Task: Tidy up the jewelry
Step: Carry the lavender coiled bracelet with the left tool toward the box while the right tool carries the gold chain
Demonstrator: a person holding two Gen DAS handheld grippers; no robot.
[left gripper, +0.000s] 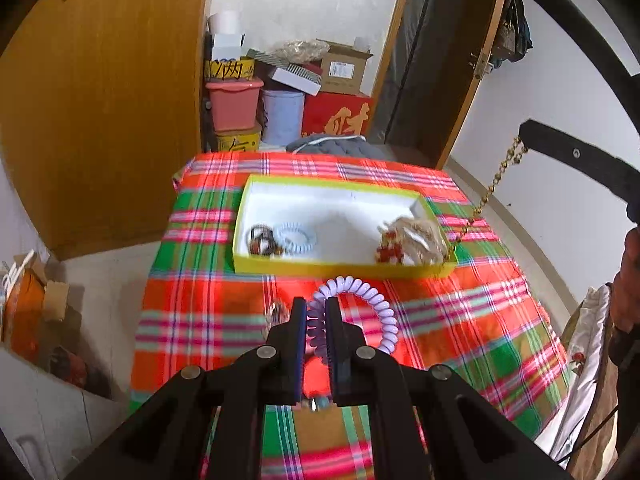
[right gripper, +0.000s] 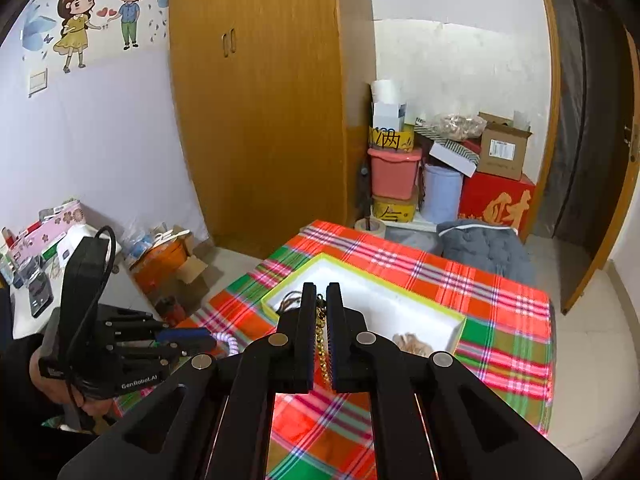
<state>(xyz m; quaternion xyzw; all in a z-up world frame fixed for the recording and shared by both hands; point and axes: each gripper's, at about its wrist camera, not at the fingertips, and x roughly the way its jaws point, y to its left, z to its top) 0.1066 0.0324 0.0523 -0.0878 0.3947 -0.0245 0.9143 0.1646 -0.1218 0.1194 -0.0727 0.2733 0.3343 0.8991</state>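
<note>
My left gripper (left gripper: 316, 308) is shut on a lilac spiral hair tie (left gripper: 372, 300), held above the plaid cloth (left gripper: 460, 320), just in front of the yellow-rimmed white box (left gripper: 332, 204). In the box lie a dark bracelet (left gripper: 260, 240), a pale blue spiral tie (left gripper: 296, 238) and a heap of beige and red jewelry (left gripper: 412, 242). My right gripper (right gripper: 321, 292) is shut on a gold chain (right gripper: 322, 344). In the left wrist view that chain (left gripper: 496, 178) hangs from the right gripper (left gripper: 524, 136) down to the box's right corner. The left gripper (right gripper: 200, 338) shows at the left of the right wrist view.
A small clear trinket (left gripper: 276, 312) lies on the cloth beside my left finger. Behind the table are a grey cushion (right gripper: 484, 248), stacked bins and cartons (right gripper: 440, 168) and a wooden wardrobe (right gripper: 256, 100). An open cardboard box (right gripper: 168, 256) sits on the floor to the left.
</note>
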